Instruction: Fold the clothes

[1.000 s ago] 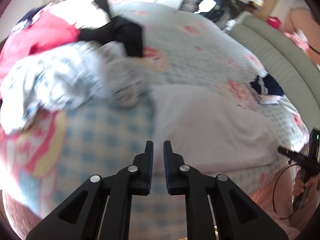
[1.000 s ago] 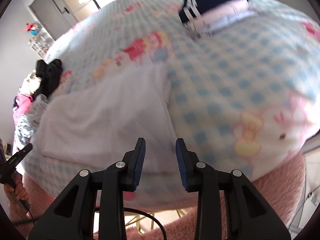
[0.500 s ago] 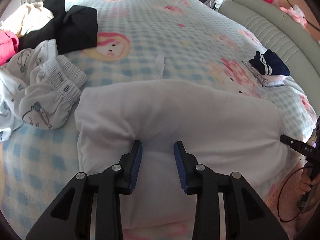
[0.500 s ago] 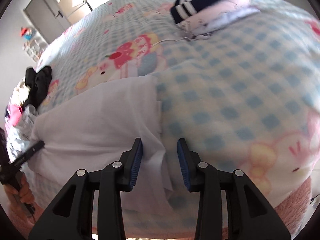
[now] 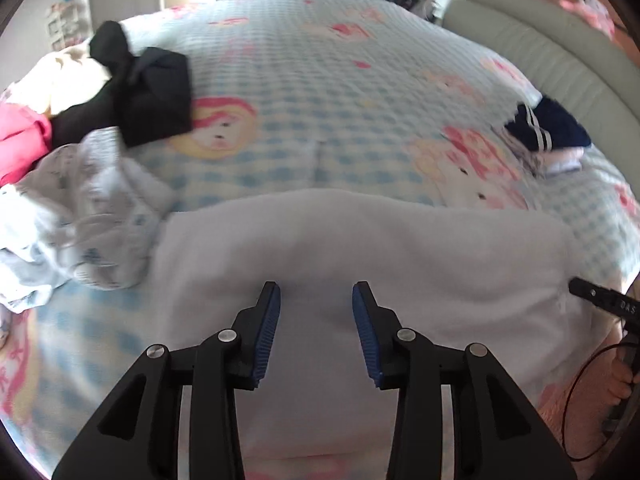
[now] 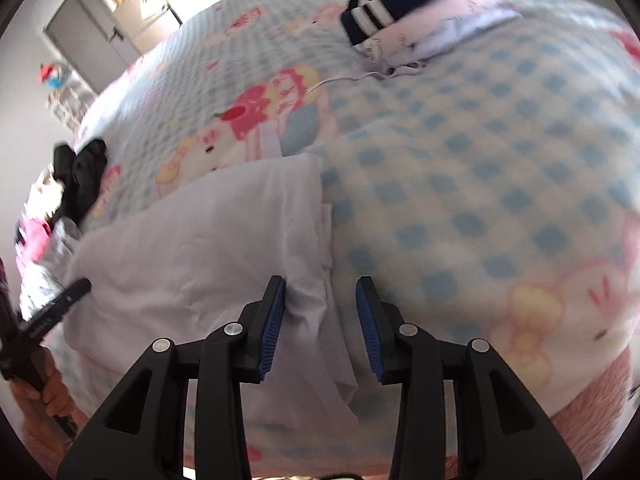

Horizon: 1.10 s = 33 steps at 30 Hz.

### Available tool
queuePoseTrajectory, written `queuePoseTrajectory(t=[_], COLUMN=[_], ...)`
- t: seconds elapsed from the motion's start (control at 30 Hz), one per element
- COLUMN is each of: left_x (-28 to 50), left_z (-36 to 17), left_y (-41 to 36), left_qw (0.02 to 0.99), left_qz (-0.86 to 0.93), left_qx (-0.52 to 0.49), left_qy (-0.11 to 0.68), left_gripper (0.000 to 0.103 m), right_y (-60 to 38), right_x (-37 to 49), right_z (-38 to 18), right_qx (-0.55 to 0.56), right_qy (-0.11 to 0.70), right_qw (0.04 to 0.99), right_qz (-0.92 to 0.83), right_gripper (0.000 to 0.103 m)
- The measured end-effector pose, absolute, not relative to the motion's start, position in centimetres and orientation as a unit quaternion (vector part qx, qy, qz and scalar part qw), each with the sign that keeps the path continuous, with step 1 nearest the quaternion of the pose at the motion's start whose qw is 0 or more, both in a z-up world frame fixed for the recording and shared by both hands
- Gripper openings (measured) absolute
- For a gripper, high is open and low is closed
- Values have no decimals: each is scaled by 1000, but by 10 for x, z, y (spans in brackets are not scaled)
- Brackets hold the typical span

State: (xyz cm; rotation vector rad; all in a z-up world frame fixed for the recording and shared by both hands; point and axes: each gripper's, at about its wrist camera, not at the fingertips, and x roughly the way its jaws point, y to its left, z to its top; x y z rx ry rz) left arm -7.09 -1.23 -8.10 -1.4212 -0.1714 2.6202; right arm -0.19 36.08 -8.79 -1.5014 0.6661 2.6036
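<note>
Far left on bed: unfolded pile. Near centre: white garment flat. Left hand-held gripper opening, released above it. Right hand-held gripper opening, straddling garment's right edge, pads not pressing.

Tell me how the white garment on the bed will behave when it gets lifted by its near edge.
The white garment will probably drape limply: it lies in soft creases and follows the checked bedspread. It looks thin and light, so its layers at the side hem, under the right gripper, may slide apart. Lifted at one point by the left gripper, whose jaws are opening, it would likely sag.
</note>
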Motion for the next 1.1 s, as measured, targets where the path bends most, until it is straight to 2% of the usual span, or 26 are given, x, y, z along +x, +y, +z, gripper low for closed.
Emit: queuePoseTrajectory(t=[0.1, 0.2, 0.37, 0.47, 0.63, 0.67, 0.73, 0.87, 1.1], left_x=[-59, -48, -48, -43, -31, -32, -35, -45, -63], left_z=[-68, -65, -86, -91, -90, -91, -93, -87, -51], left_y=[-36, -16, 41, 59, 61, 57, 52, 57, 65], left_qw=[110, 168, 226, 243, 254, 256, 256, 252, 292], left_qz=[874, 866, 837, 829, 827, 822, 809, 772, 782], left_qx=[-457, -451, -486, -495, -492, -495, -508, -559, -514], left_qy=[-123, -132, -111, -98, -99, -116, -146, -167, -197], left_gripper=[39, 40, 39, 40, 40, 40, 40, 40, 47], right_y=[364, 363, 364, 365, 356, 351, 337, 301, 255], right_x=[16, 26, 14, 3, -5, -7, -7, -5, -18], right_z=[-79, -77, -96, -109, -118, -117, -110, -71, -62], right_qx=[-481, -482, -486, -485, -496, -494, -484, -456, -452], right_qy=[245, 266, 310, 346, 324, 319, 311, 245, 191], right_qw=[9, -15, -18, -54, -38, -53, -94, -135, -189], right_qz=[842, 835, 817, 801, 805, 807, 812, 845, 850], right_gripper=[38, 40, 46, 49, 49, 33, 13, 12, 12])
